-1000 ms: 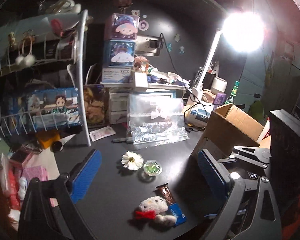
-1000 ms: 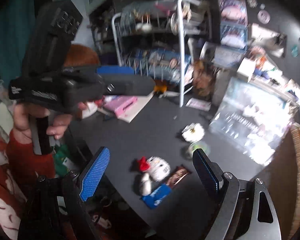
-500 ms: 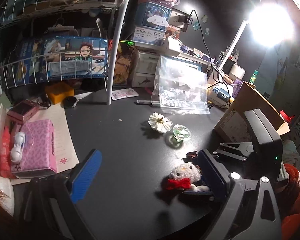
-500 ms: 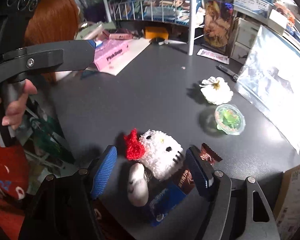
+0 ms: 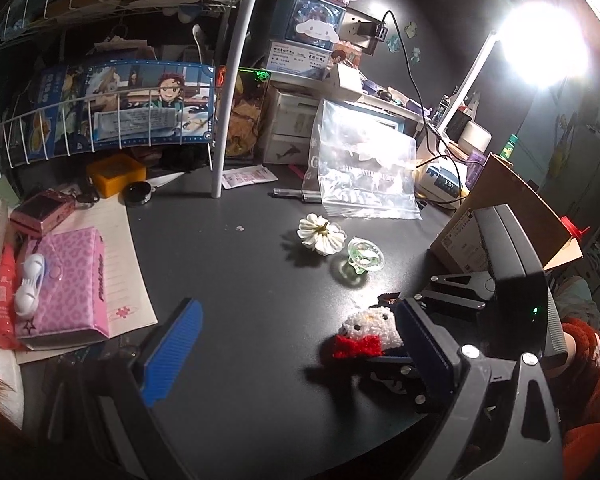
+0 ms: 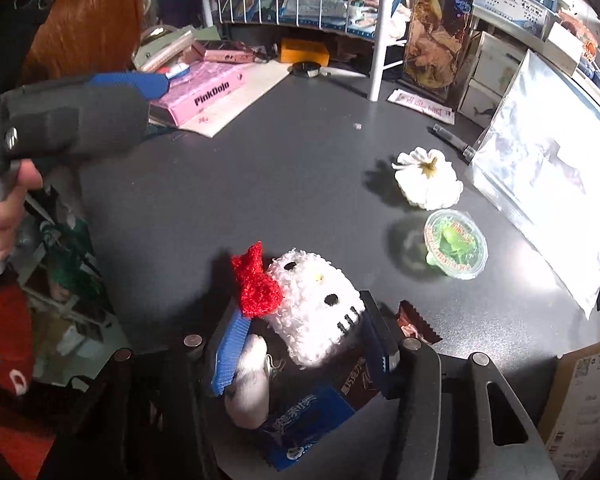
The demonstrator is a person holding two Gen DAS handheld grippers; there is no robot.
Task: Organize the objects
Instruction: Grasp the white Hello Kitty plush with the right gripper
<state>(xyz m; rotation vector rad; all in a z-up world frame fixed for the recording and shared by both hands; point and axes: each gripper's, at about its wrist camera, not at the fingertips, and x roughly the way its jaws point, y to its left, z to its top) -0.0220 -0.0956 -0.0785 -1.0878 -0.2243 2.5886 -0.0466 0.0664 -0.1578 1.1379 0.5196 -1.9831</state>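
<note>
Right hand-held gripper [image 6: 300, 340]: ribbed blue pads flank a fuzzy white crochet cat plush [image 6: 314, 308] with red bow; contact likely, but firm clamp can't be confirmed. Plush sits at near edge of matte dark table [image 6: 228, 184], on a glossy blue packet [image 6: 308, 420]. Left hand-held gripper [image 5: 292, 352] released, jaws wide, nothing between. Further out: white ruffled flower [image 6: 428, 178], beside it a round clear jelly cup [image 6: 456, 244] with green filling. Clear zip bag [image 5: 362, 168] leans behind them.
</note>
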